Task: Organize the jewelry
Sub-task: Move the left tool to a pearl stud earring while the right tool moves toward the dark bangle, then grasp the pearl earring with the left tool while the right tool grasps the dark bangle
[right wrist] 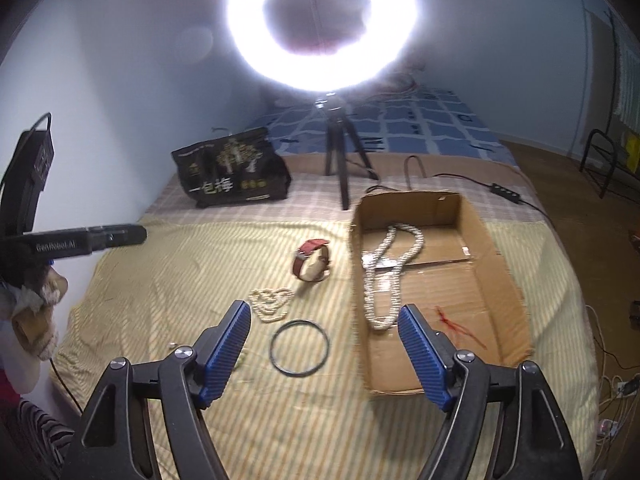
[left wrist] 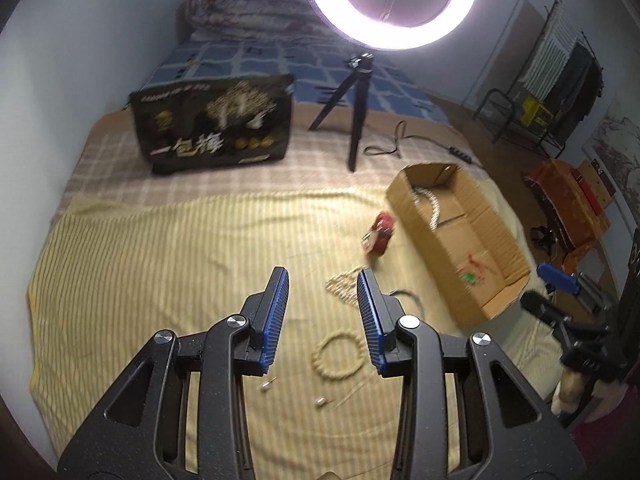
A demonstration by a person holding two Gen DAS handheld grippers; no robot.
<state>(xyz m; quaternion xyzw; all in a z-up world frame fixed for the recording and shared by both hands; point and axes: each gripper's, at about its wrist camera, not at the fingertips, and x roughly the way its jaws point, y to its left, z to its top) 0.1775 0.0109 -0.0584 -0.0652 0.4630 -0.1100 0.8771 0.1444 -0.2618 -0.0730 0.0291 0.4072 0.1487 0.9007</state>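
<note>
step: grabbing loose jewelry off the bed | left gripper (left wrist: 323,286) jaws stood partly apart, empty | right gripper (right wrist: 325,322) wide, empty | bead bracelet (left wrist: 339,355), black ring (right wrist: 300,349) sat beside the box (right wrist: 496,248) | tip: straddle one piece, pinch gently

Your left tool (left wrist: 323,282) tilts downward with its jaws partly apart and nothing between them. Your right tool (right wrist: 324,320) also tilts down, jaws spread wider and empty, with blue ribbed pads (right wrist: 420,356).
</note>
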